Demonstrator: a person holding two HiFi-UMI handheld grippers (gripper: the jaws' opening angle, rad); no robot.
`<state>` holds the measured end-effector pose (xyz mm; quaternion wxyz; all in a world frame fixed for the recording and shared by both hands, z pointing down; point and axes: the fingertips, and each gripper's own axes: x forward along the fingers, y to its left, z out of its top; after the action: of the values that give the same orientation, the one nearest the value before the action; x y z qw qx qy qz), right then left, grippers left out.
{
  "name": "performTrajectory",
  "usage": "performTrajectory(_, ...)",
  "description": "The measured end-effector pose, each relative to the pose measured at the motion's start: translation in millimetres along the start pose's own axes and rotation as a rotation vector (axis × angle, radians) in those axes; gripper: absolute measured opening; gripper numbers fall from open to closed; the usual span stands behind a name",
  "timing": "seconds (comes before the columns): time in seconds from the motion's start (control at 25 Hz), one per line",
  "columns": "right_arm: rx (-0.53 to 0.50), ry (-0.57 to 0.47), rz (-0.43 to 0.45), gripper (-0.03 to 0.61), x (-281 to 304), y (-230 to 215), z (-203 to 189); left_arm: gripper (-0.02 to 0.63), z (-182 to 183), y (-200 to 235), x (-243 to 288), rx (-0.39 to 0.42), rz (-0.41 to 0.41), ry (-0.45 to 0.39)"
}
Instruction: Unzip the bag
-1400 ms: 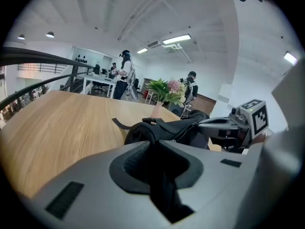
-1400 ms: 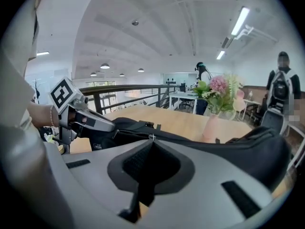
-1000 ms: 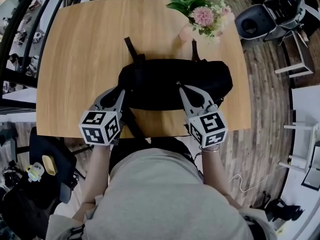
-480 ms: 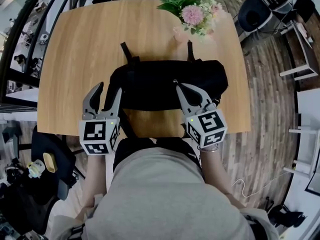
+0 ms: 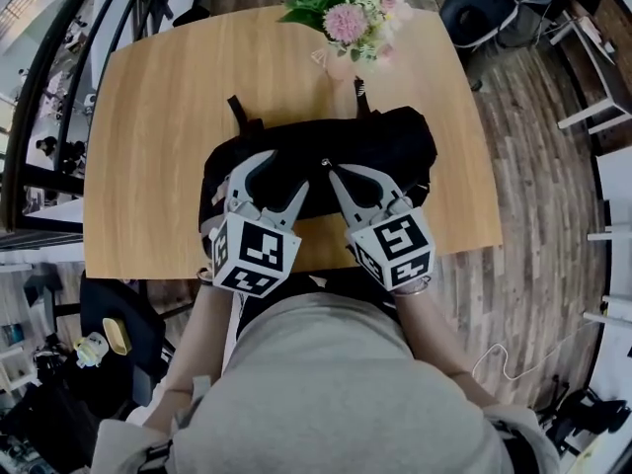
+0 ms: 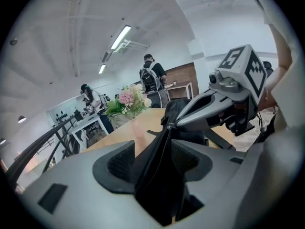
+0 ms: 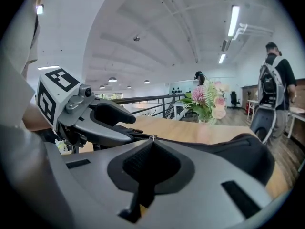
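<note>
Overhead, the black bag (image 5: 395,146) is seen lying on the wooden table (image 5: 158,117). Left gripper view: the jaws of the left gripper (image 6: 158,157) are being opened, a bag fold between them. Right gripper view: the right gripper (image 7: 151,144) is clamped on the zipper pull (image 7: 151,137).

The bag (image 5: 395,146) lies across the middle of the table (image 5: 148,97), closer to the near edge than the far one, with its right end near the right edge. Just behind it, at the far edge, stands a vase of flowers (image 5: 348,28). A chair (image 5: 484,18) stands off the table, beyond the far right corner.
</note>
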<state>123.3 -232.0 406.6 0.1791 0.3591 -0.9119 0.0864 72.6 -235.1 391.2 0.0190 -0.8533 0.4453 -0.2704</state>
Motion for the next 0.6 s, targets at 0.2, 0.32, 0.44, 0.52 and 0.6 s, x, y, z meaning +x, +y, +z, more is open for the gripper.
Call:
performTrajectory(0.2, 0.012, -0.013, 0.022, 0.009, -3.5, 0.8, 1.0, 0.247, 3.4, -9.8, 21.4, 0.038, -0.031, 0.036)
performTrajectory(0.32, 0.007, -0.017, 0.031, 0.009, -2.2, -1.3, 1.1, 0.222, 0.4, -11.6, 32.4, 0.002, -0.035, 0.05)
performTrajectory(0.44, -0.003, -0.015, 0.038, 0.009, -1.0, -2.3, 1.1, 0.146, -1.9, -14.9, 36.8, -0.004, -0.027, 0.067)
performTrajectory(0.52, -0.009, -0.014, 0.042, 0.009, -0.9, -2.4, 1.0, 0.1, -2.4, -17.9, 37.7, 0.011, -0.016, 0.079)
performTrajectory(0.6, -0.015, -0.011, 0.048, 0.009, -0.8, -3.5, -0.3, 0.064, -3.7, -20.7, 39.3, 0.015, -0.012, 0.089)
